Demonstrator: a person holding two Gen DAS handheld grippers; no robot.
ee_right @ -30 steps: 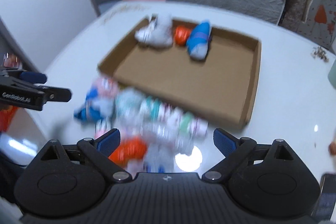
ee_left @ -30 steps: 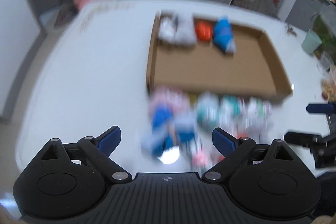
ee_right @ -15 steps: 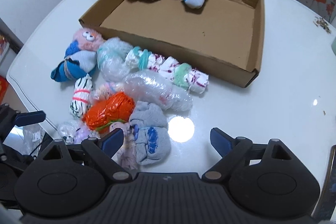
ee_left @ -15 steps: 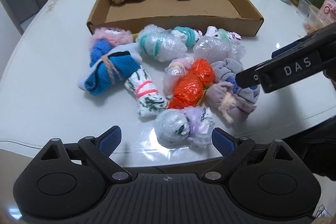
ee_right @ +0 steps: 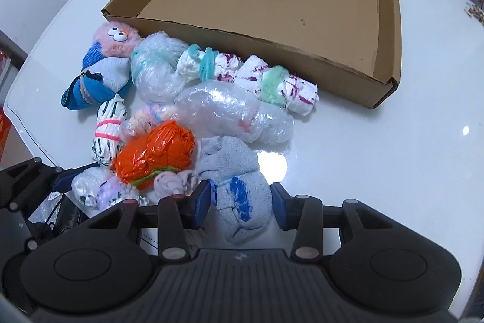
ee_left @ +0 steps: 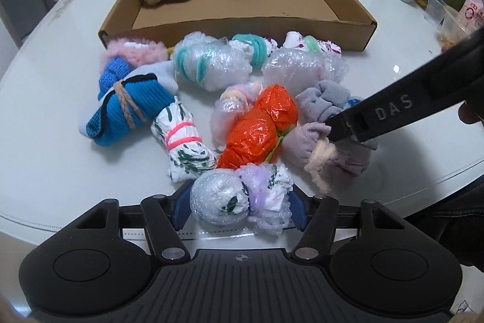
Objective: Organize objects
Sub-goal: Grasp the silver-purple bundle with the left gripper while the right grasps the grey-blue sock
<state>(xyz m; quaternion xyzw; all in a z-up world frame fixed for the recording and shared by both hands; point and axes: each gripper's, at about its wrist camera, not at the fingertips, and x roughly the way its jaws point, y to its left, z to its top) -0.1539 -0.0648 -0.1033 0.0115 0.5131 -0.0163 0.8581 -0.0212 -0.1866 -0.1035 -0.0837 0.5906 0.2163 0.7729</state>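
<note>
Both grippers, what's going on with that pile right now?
A person is sorting bundles into the box, which holds three so far. The left gripper is closing around the bubble-wrap bundle at the pile's near edge. The right gripper is closing around the grey sock roll. Neither bundle looks lifted yet; the rest still lie on the table.

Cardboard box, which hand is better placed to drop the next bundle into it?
Right, marginally. Its tongs are closing around the grey bundle with the cardboard box straight ahead; the left tongs are closing around the bubble-wrapped bundle behind the pile.
</note>
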